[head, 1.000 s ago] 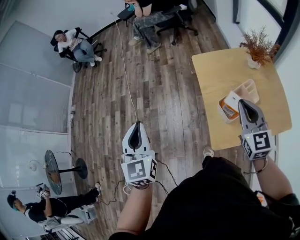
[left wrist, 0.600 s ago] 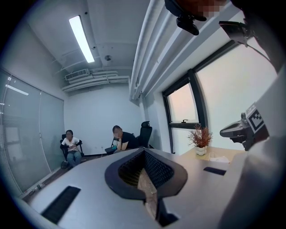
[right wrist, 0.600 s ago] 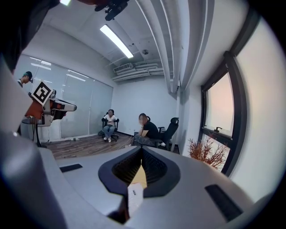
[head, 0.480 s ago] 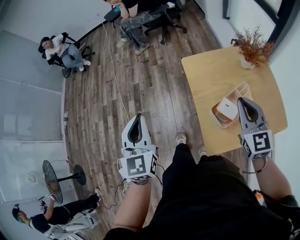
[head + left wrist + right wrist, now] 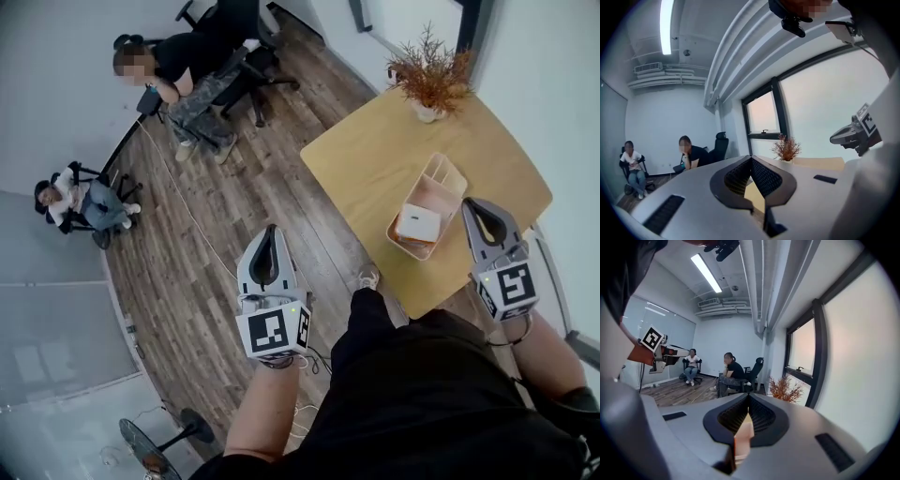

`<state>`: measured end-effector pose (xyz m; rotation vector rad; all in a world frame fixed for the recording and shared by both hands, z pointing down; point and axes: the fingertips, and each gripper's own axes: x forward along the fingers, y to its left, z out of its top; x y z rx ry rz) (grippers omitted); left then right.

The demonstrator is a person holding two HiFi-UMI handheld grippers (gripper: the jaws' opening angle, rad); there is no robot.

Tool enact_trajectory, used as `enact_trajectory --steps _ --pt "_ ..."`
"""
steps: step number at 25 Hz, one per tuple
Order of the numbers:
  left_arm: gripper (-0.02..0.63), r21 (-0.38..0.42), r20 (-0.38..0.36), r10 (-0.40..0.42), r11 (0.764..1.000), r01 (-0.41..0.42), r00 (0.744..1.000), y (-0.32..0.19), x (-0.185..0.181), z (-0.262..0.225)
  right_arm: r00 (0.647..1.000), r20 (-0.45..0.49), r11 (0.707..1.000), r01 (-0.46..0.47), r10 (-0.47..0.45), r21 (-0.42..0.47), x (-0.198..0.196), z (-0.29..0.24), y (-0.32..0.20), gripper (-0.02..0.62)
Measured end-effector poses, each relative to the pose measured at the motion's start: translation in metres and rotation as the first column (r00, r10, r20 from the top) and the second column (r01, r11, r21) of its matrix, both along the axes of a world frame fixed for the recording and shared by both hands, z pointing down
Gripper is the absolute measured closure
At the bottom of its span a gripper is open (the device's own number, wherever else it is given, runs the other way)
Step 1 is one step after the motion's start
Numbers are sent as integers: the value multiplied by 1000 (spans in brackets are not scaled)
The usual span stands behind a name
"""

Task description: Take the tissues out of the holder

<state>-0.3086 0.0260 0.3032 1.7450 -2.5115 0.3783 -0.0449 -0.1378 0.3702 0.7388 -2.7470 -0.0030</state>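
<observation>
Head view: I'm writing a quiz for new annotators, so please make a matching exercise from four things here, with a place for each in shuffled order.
Things:
1. tissue pack
2. dried plant
3. left gripper
4. right gripper

Places:
A. at the far corner of the table
B. over the wooden floor, away from the table
C. inside the holder
D. over the table's near edge, next to the holder

Pairs: 1-C, 2-A, 3-B, 4-D
</observation>
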Motion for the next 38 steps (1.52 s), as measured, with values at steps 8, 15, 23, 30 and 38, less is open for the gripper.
enact_trajectory --steps 8,15,23,30,38 --pt "601 23 -32 272 962 -271 962 -73 5 25 992 -64 993 -108 105 -44 4 19 4 591" --pt "601 56 -108 382 924 -378 918 -115 -14 34 973 -119 977 -205 198 -56 -7 28 7 591" --pt "601 75 -140 544 839 -539 827 -166 2 44 938 -136 941 -330 318 -72 -7 22 8 591" --pt "601 69 -155 664 746 -663 731 -190 49 56 956 -55 955 -290 288 -56 -8 8 12 591" --pt "601 49 -151 691 720 -693 707 -203 76 55 962 -66 960 -269 264 -73 9 12 17 591"
